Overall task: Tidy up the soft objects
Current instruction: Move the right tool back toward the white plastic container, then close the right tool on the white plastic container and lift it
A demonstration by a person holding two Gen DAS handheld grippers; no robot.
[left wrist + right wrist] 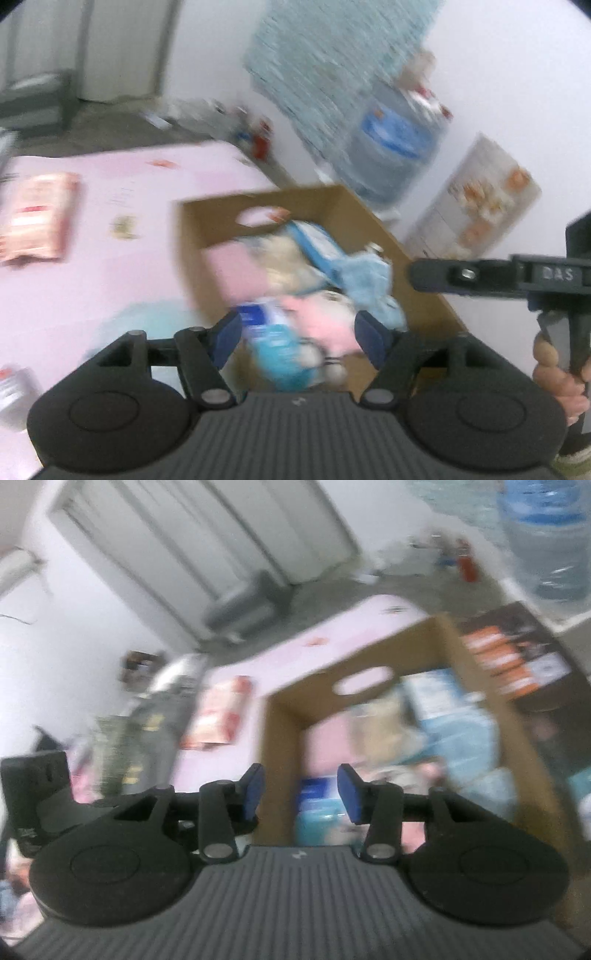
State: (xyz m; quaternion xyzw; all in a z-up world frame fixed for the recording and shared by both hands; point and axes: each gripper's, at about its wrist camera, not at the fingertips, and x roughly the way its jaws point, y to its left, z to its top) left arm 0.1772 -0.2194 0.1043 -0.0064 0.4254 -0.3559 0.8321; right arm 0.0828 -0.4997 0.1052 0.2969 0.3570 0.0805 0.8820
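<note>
Both grippers held above an open brown cardboard box (373, 221) of soft objects on a pink table surface (110, 266).

From left: a red-and-white flat packet (35, 219) lies on the pink surface, well apart from the box. The left gripper (299, 334) has its blue-padded fingers (229, 338) spread, empty, over a pink plush toy (325, 317), a blue-and-white soft pack (273, 339) and a light blue cloth (365, 277) inside the box. The right gripper (301, 794) has its fingers spread, empty, straddling the near box wall. Views are blurred.
</note>
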